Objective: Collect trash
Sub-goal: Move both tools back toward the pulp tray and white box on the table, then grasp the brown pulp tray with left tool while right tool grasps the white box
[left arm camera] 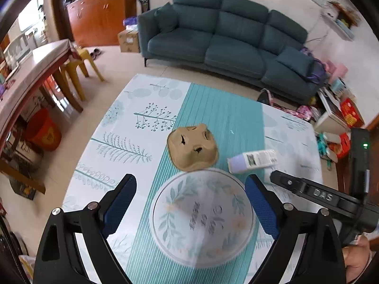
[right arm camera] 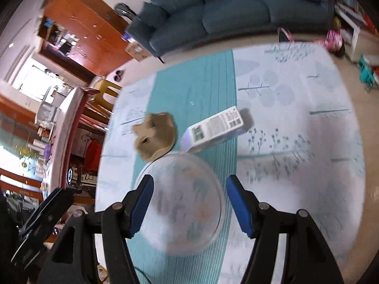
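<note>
Living room, leaf-print bench point(left arm camera: 132, 142): both claws, left point(left arm camera: 190, 204) and right point(right arm camera: 189, 204), hang released over the plate point(left arm camera: 201, 215), so pick brown carton point(left arm camera: 193, 148) or white box point(left arm camera: 252, 161) and descend squarely.

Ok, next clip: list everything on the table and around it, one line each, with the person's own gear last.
table: 1, pale leaf-print cloth with a teal striped band, centre.
plate: 1, white with leaf pattern and lettering, near edge on the teal band.
crumpled paper: 1, tan, just beyond the plate.
small box: 1, white with a lilac end, lying flat right of the paper.
sofa: 1, dark teal, behind the table.
cabinet: 1, reddish wood, far left.
stools: yellow, count unclear, under the side table at left.
left gripper: 1, black with blue pads, open above the plate.
right gripper: 1, same build, open above the plate.
</note>
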The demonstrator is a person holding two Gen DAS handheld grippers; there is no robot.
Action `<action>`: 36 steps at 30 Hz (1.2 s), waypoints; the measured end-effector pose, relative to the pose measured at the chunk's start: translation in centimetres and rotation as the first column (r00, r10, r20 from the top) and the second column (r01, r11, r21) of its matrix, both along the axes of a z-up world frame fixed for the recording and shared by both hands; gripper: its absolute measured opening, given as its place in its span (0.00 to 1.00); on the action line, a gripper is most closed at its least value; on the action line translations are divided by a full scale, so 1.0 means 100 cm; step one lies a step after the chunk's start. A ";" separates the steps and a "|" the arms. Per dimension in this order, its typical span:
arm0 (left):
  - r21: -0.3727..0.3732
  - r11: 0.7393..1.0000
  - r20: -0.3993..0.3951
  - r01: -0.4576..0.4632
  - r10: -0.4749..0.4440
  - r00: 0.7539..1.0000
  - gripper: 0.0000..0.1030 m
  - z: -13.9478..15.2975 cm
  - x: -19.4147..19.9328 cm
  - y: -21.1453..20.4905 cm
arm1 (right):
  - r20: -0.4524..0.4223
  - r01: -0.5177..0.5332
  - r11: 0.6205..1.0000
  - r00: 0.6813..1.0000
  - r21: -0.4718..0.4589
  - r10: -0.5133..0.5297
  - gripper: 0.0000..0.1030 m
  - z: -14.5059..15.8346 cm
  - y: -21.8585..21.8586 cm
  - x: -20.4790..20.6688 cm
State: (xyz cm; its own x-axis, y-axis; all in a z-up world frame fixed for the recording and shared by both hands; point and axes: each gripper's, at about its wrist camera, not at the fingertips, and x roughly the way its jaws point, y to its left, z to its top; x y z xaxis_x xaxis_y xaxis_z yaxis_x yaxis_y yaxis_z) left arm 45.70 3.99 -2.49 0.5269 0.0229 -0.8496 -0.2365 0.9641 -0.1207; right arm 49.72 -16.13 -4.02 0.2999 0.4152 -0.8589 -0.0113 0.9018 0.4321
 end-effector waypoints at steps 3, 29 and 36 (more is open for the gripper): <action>-0.011 0.999 -0.048 -0.036 0.035 0.998 0.89 -0.021 0.024 0.004 | -0.043 0.023 1.000 0.999 0.013 -0.022 0.62 -0.025 0.003 0.028; -0.053 0.993 -0.248 -0.110 0.094 0.964 0.89 -0.098 0.137 0.009 | 0.043 -0.102 0.981 0.993 -0.167 0.110 0.37 -0.054 0.035 0.103; -0.057 0.987 -0.324 -0.148 0.122 0.938 0.64 -0.127 0.159 0.008 | 0.047 -0.113 0.986 0.992 -0.125 0.120 0.37 -0.055 0.027 0.104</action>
